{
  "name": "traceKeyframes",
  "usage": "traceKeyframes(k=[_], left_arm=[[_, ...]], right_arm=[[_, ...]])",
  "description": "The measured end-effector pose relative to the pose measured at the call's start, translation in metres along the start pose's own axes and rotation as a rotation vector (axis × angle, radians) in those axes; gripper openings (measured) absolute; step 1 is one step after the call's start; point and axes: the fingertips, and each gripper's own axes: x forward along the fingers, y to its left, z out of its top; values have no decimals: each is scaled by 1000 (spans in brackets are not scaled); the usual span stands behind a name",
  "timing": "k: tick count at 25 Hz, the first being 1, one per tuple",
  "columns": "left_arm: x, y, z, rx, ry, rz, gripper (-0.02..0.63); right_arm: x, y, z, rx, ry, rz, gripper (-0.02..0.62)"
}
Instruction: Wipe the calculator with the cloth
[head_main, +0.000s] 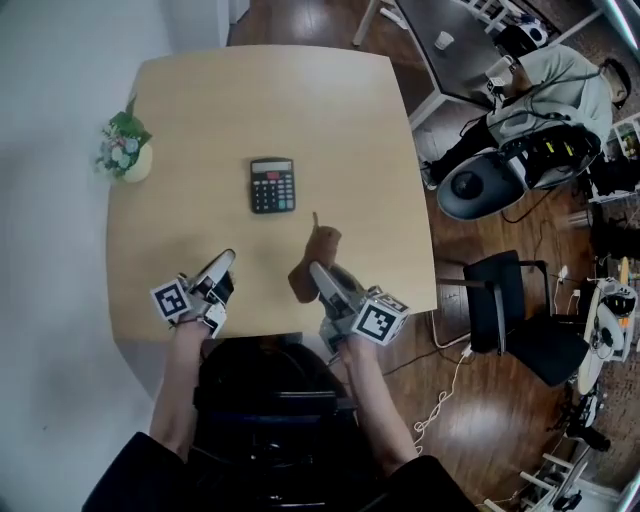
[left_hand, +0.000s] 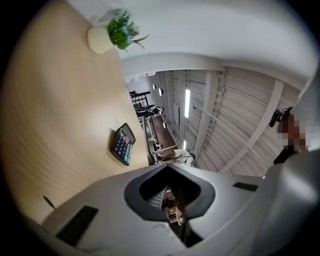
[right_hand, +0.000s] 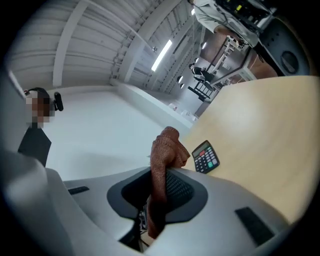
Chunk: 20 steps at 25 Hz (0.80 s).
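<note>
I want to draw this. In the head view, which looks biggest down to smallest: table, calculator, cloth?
1. Table.
2. Cloth and calculator look alike; the cloth is held nearer the camera, so I won't rank them.

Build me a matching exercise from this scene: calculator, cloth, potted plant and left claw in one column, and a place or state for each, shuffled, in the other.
Column one
1. calculator
2. cloth
3. potted plant
4. left claw

Column two
A. pinched in the right claw
B. standing at the left edge of the table
C. shut, with nothing in it
D. lying flat near the table's middle

Pairs: 1-D, 2-A, 3-B, 4-C
</note>
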Motion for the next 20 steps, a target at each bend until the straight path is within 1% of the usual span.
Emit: traceKeyframes(k=[2, 4, 6, 8, 9, 11, 12, 13, 14, 17, 20], left_arm=[[10, 33, 0, -43, 33, 17, -6], [19, 57, -3, -69, 68, 35, -7], [31, 70, -4, -80, 84, 26, -6], [42, 81, -8, -119, 85, 24, -6], [43, 90, -12, -142, 90, 47, -6], [40, 113, -23, -166, 113, 147, -6], [40, 121, -25, -171, 114, 176, -6], [42, 124, -24, -179, 104, 175, -8], [45, 122, -22, -192, 87, 154, -8], [54, 112, -14, -236, 25, 50, -3], [56, 115, -5, -277, -39, -10, -3]], right_arm=[[21, -6, -2, -34, 44, -47, 55], [42, -9, -4, -75, 89, -75, 55], [66, -13, -5, -134, 137, -89, 55], [92, -23, -3, -187, 187, -103, 55], [105, -30, -2, -208, 211, -111, 55], [131, -46, 2, -252, 256, -130, 55], [146, -55, 4, -272, 280, -134, 55], [162, -64, 6, -287, 304, -134, 55], [181, -73, 7, -297, 328, -130, 55], [235, -99, -1, -322, 415, -131, 55], [283, -118, -10, -372, 519, -135, 57]])
